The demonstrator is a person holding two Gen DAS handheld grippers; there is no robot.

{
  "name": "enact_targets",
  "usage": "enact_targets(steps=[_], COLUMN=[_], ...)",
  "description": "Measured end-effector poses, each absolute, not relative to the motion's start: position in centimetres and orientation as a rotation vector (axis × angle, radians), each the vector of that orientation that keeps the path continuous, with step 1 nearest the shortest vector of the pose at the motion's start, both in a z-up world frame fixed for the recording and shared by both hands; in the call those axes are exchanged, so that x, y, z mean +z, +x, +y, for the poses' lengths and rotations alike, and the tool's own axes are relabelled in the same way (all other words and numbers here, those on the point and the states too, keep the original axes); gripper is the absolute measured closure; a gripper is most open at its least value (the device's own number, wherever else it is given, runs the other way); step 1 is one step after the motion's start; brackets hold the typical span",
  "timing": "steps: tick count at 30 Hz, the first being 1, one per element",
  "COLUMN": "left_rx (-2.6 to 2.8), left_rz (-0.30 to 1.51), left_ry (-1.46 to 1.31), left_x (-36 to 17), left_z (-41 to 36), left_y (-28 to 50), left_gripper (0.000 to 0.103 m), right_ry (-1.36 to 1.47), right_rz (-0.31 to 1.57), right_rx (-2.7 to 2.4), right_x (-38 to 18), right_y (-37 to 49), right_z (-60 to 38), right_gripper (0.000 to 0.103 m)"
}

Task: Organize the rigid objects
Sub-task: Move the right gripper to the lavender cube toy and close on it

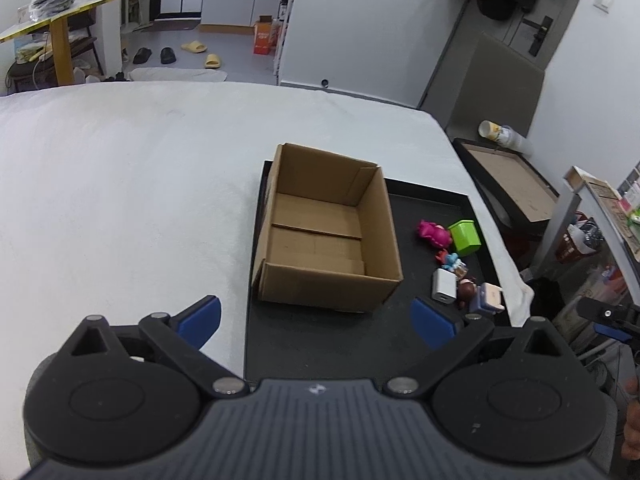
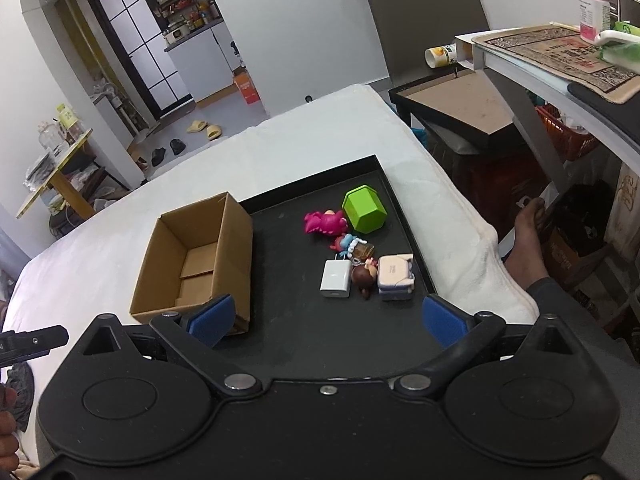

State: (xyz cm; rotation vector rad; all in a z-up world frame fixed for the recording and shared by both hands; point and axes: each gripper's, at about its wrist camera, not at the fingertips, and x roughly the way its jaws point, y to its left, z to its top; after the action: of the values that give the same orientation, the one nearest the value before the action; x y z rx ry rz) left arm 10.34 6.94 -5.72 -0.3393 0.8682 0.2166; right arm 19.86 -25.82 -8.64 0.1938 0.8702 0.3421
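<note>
Left gripper (image 1: 316,322): jaws spread wide, blue pads (image 1: 202,320) far apart, nothing between them. It hangs above the near edge of the tray (image 1: 320,344), its left pad over the white cover (image 1: 120,200).

Right gripper (image 2: 328,320): jaws likewise wide, blue pads (image 2: 214,318) holding nothing. It hangs above the near part of the tray (image 2: 304,320).

Box (image 1: 328,228): brown cardboard, open at the top, nothing in it. Just ahead of the left gripper, standing on the tray's left part. Seen from the right gripper (image 2: 196,260), it lies ahead and to the left, its near corner behind the left pad.

Charger (image 2: 336,279): white, flat on the tray, straight ahead of the right gripper; ahead-right of the left one (image 1: 443,285).

Brown-haired figure (image 2: 364,276): just right of the charger, lying down, touching the pale case.

Pale case (image 2: 396,277): small, boxy, right of the figure, near the tray's right rim, ahead of the right pad.

Blue-and-red figure (image 2: 347,242): just beyond the charger, beside a small brown piece (image 2: 363,251).

Pink toy (image 2: 324,222): farther ahead, on its side, touching or nearly touching the cube.

Green cube (image 2: 365,209): farthest item, tilted, just right of the pink toy; also seen from the left gripper (image 1: 464,235), well ahead-right.

Tray: black, shallow-rimmed, lying on the white cover (image 2: 360,128).

Person: a bare foot (image 2: 526,236) beyond the cover's right edge, right of the right gripper.
</note>
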Motion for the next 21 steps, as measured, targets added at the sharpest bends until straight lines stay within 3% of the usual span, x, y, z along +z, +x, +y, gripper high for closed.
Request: enact_targets(steps=[14, 21], left_rx=[0.28, 0.308], left_rz=[0.903, 0.946], left_ry=[-0.375, -0.402], left_x=[-7.6, -9.1], left_z=[8.9, 10.0], left_y=[13.9, 15.8], left_gripper=[0.008, 0.022], right_ry=[0.2, 0.198], right_rz=[0.946, 1.005], right_rx=[0.304, 0.289], right_x=[-11.4, -13.6], right_y=[24.2, 26.4], right_z=[-25.7, -25.7], right_gripper=[0.015, 0.026])
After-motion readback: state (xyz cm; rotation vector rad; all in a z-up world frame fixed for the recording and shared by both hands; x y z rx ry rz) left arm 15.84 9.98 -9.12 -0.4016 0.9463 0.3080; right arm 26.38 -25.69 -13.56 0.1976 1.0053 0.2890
